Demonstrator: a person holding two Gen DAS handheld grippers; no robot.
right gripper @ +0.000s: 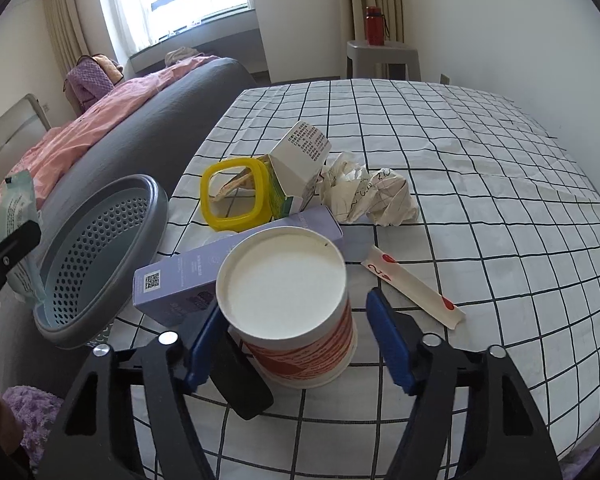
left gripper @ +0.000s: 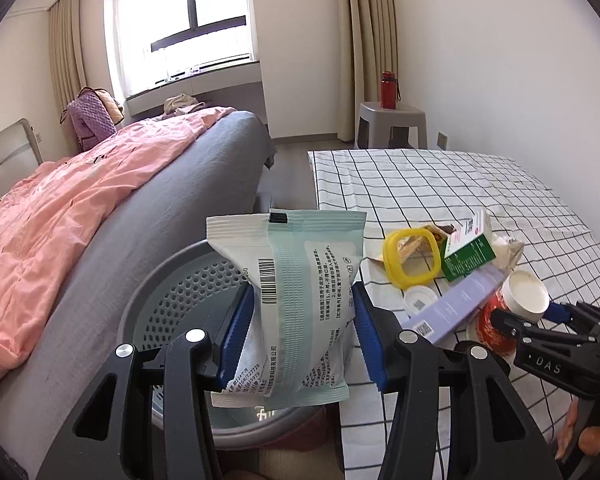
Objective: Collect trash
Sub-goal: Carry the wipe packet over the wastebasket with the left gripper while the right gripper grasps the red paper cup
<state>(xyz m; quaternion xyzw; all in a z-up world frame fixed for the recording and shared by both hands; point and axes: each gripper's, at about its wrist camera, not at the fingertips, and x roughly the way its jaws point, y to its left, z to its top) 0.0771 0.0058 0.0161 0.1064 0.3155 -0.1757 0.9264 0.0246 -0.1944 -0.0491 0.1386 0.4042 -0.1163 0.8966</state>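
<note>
1. The desk under a black-and-white checked cloth (right gripper: pixel 460 184) carries the remaining litter in one heap at its near corner, within reach of both hands.
2. The grey perforated plastic bin (right gripper: pixel 100 248) stands just beside that corner, between desk and bed, so trash likely travels a short way.
3. The left gripper (left gripper: pixel 304 328), pitched downward, hangs above the bin, jaws clenched on a pale green-and-white wipes packet (left gripper: pixel 296 300).
4. The right gripper (right gripper: pixel 296 340), angled down, straddles a red-patterned paper cup with white lid (right gripper: pixel 288 304); the left pad touches, the right stands clear, so no grip yet.
</note>
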